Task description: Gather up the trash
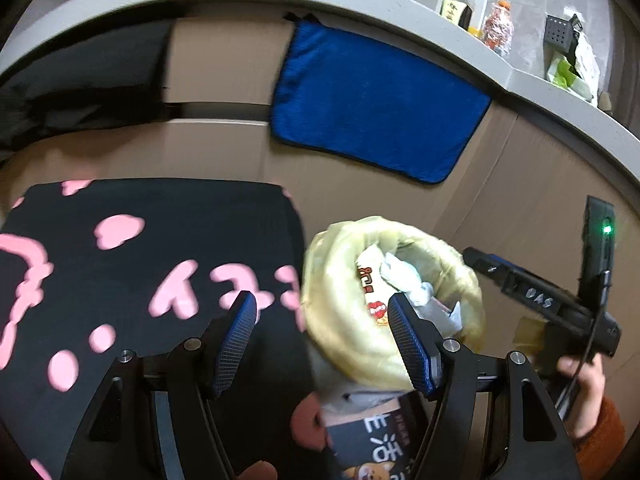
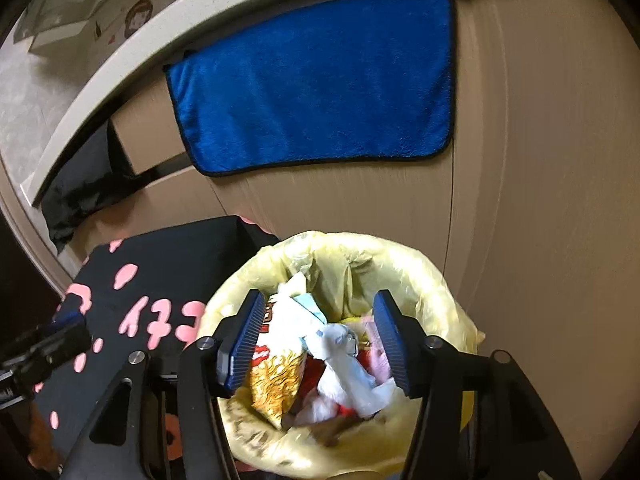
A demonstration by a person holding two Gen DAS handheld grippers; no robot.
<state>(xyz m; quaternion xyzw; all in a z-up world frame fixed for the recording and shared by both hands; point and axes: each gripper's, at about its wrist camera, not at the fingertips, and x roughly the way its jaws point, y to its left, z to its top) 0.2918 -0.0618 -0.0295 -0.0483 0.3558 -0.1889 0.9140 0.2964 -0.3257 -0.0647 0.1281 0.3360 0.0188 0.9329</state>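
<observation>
Standing beside the counter, an onlooker is seeing the scene from left to right as follows.

At 9 o'clock of the bin, a black box with pink lettering is sitting on the floor, just beside the bin's side. The left gripper is hovering above the seam between that box and the bin, with its jaws spread wide and nothing between them. One blue pad is lying over the box, the other over the bin's rim.

At centre, the trash bin is standing against the beige cabinet front, lined with a pale yellow bag that is folded over the rim. The trash is sitting inside this bag: a snack wrapper with flame print at 8 o'clock of the opening, and crumpled white tissue near the middle. The bin is looking well filled.

The right gripper is hanging directly over the opening, jaws spread and empty, framing the wrapper and tissue.

At 12 o'clock of the bin, a blue towel is hanging from the counter edge, well apart from both grippers.

Judged step: the trash is already lying in the liner, and both grippers are positioning to take the bag. The next move appears to call for lowering each gripper to the folded liner edge at opposite sides, pinching the thin film only, and lifting it clear of the rim. The film is likely to slip or tear, so a firm, even grip is advisable.
</observation>
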